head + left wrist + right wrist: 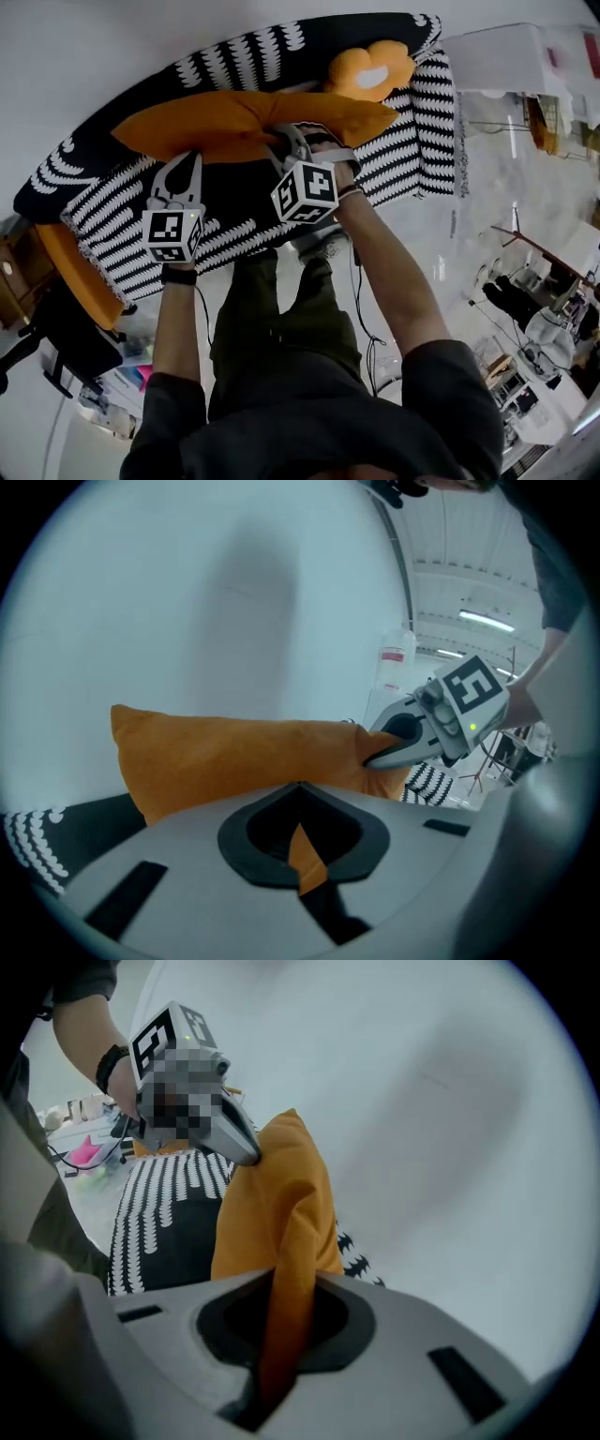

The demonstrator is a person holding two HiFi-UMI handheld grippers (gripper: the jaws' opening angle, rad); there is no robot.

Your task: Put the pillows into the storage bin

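Observation:
A long orange pillow point(246, 120) lies along a sofa draped in a black-and-white throw point(412, 141). My left gripper point(185, 161) is shut on the pillow's near edge, and a strip of orange fabric shows between its jaws in the left gripper view point(302, 850). My right gripper point(287, 133) is shut on the same pillow further right, with a thick fold of fabric pinched between its jaws point(277, 1349). Each gripper shows in the other's view, biting the pillow point(412, 741) point(230, 1133). A second orange pillow point(370, 67) with a white patch rests at the sofa's right end.
A white wall point(84, 56) stands behind the sofa. An orange shape point(80, 272) sits at the sofa's left end, beside a black frame point(56, 347). To the right are a pale floor point(487, 206), cables and cluttered furniture point(544, 309). My legs stand right against the sofa front.

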